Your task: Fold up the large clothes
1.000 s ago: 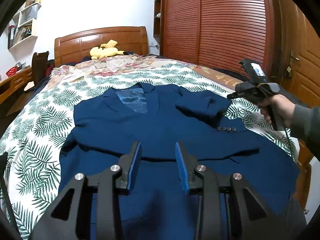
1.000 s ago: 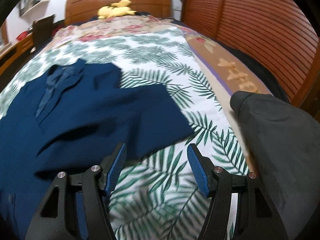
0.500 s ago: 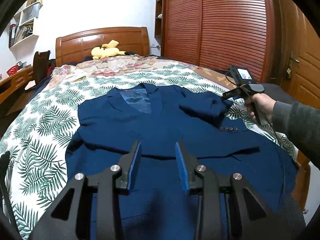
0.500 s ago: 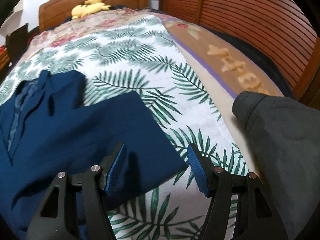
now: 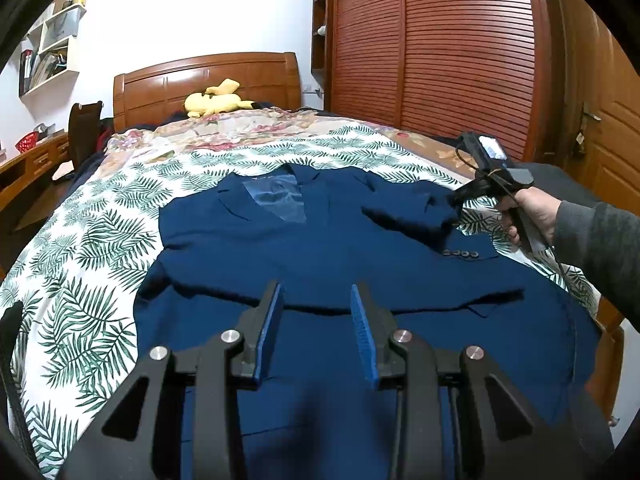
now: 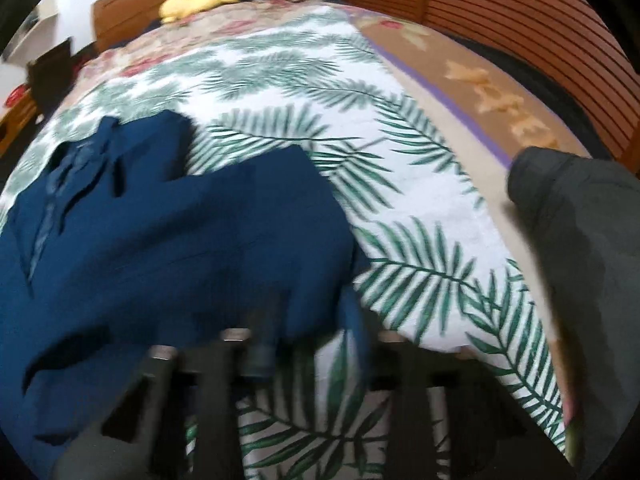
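Barely begun, the navy suit jacket (image 5: 340,264) lay spread on the palm-print bedspread (image 5: 92,248), one sleeve (image 5: 412,210) crossed over; the right gripper (image 5: 456,200), jaws just closing, pinched its cuff; the left gripper (image 5: 316,320) hovered, narrowly parted, empty; most folds remained.

No legible text, labels or numbers anywhere in view

Soft, even indoor light, with the white wall (image 5: 180,20) brightest. The left wrist view is sharp; the jacket (image 5: 320,248) shows only faint fold shadows. The right wrist view is smeared by motion, its fingers (image 6: 256,344) blurred. Both fisheye views bend at their dark corners.
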### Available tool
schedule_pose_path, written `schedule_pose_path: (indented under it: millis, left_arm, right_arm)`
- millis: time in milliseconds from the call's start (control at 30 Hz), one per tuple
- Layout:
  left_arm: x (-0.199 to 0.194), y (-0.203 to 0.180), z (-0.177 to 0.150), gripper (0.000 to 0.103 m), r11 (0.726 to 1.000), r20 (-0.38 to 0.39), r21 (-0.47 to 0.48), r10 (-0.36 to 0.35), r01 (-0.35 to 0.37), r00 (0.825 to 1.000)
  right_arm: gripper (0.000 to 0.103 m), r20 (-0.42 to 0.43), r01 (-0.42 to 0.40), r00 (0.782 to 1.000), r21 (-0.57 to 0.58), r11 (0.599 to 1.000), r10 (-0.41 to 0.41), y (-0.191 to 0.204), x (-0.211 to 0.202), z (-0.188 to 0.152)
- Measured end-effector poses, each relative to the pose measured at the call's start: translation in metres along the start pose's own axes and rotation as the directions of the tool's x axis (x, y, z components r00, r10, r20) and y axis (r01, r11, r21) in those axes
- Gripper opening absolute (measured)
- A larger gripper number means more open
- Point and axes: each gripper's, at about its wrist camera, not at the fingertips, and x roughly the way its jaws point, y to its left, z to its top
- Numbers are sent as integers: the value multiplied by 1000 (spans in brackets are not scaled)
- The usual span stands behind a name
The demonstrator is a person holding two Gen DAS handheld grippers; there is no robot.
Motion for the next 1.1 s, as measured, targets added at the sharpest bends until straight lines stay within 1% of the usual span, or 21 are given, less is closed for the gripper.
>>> schedule_pose_path:
  millis: [33, 67, 133, 300, 467, 500, 567, 600, 733, 900, 1000, 1100]
  left_arm:
    - [0, 0, 0, 34, 1000, 1, 0, 1, -1, 1000]
    - [-1, 0, 0, 34, 1000, 3, -1, 0, 0, 1000]
    - [-1, -1, 0, 34, 1000, 8, -3, -2, 2, 1000]
    - [-5, 1, 1, 34, 1000, 19, -3, 3, -3, 1000]
    - [-10, 5, 0, 34, 1000, 26, -14, 10, -10, 1000]
    - [-11, 6, -1, 34, 1000, 26, -14, 12, -12, 1000]
    - [-13, 7, -2, 34, 1000, 29, -15, 16, -16, 999]
    - [-15, 9, -3, 34, 1000, 30, -16, 19, -18, 999]
    - [-23, 14, -5, 34, 999, 41, -20, 30, -29, 999]
    - [-33, 27, -9, 34, 998, 48, -43, 49, -47, 998]
    - [-34, 36, -12, 34, 996, 40, -62, 60, -57, 997]
    - [-38, 41, -14, 34, 996, 43, -67, 65, -62, 997]
  right_arm:
    - [8, 39, 35, 999, -19, 999, -35, 6, -8, 1]
    - [8, 101, 52, 994, -22, 998, -49, 9, -22, 2]
    - [7, 179, 46, 983, -19, 999, -42, 14, -46, 7]
    - [7, 249, 38, 968, -80, 996, -17, 34, -92, 21]
    - [7, 310, -23, 949, -141, 990, 67, 59, -139, 24]
    - [7, 324, -28, 943, -159, 987, 79, 65, -148, 23]
    - [7, 375, -27, 922, -189, 982, 97, 80, -166, 19]
    - [7, 387, -41, 915, -197, 979, 116, 85, -173, 17]
    - [7, 409, -90, 892, -261, 961, 194, 118, -198, 14]
    - [7, 401, -155, 866, -350, 924, 298, 163, -219, 2]
    - [7, 380, -200, 852, -402, 894, 361, 188, -228, -9]
    - [6, 340, -237, 845, -453, 859, 412, 210, -231, -23]
